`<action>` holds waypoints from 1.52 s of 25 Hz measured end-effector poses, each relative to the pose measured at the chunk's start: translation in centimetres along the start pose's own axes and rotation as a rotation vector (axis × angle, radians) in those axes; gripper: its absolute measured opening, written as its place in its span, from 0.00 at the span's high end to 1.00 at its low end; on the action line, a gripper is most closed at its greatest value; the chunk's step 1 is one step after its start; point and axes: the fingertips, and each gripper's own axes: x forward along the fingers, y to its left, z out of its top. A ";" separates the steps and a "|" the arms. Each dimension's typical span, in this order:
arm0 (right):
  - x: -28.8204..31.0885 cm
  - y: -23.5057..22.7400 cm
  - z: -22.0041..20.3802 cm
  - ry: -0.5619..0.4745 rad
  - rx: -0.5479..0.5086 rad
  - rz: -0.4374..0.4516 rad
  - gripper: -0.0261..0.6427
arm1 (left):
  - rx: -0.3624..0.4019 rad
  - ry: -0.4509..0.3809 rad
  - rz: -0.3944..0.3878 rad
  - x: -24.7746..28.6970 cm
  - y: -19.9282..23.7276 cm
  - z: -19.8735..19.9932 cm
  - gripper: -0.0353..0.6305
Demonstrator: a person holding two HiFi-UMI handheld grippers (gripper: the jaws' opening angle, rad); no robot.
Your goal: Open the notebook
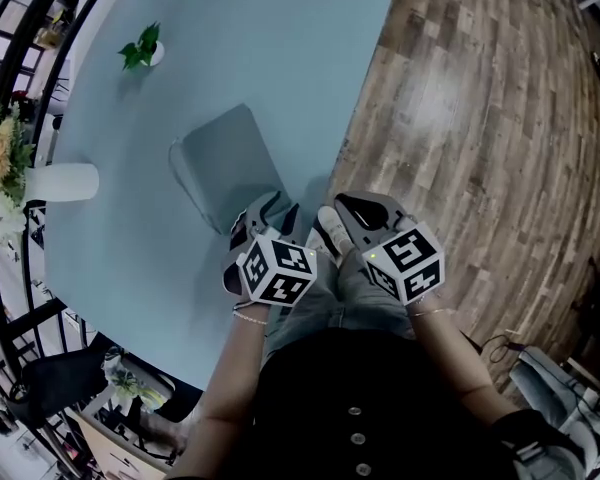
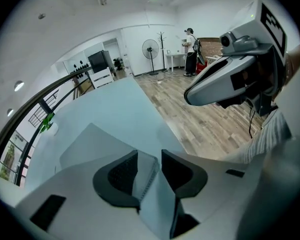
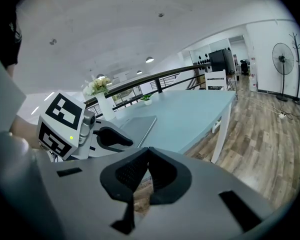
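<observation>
While the notebook (image 1: pixel 227 163) lies closed on the surface (image 1: pixel 280 48), the left gripper (image 2: pixel 149 159) holds its fingers wide at the corner and the right gripper (image 3: pixel 146 156) keeps fingers together, empty. Pinching the cover likely comes next.

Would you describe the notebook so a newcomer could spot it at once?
On the pale blue table, toward its near edge, lies the notebook, closed. It is the only flat grey slab; the potted plant and white vase stand farther off.
</observation>
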 end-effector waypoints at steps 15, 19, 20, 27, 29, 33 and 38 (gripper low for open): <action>-0.1 -0.7 -1.2 0.008 0.028 -0.015 0.95 | 0.070 0.074 0.066 1.0 0.2 -0.7 0.73; 0.2 -0.7 -1.1 0.010 0.030 -0.010 0.95 | 0.056 0.074 0.058 1.2 0.3 -0.8 0.73; 0.2 -0.7 -1.1 0.011 0.028 -0.007 0.95 | 0.048 0.073 0.053 1.2 0.3 -0.8 0.73; 0.7 -0.4 -1.0 0.020 0.014 0.012 0.95 | 0.012 0.062 0.029 1.0 0.4 -0.7 0.76; 0.7 -0.4 -0.9 0.023 0.009 0.016 0.95 | -0.001 0.057 0.017 1.0 0.4 -0.6 0.77; 0.8 -0.3 -0.5 0.020 0.001 0.021 0.95 | -0.042 0.045 -0.014 0.8 0.5 -0.5 0.78; 1.2 0.1 0.0 0.015 -0.007 0.034 0.95 | -0.102 0.024 -0.043 0.5 0.6 -0.5 0.80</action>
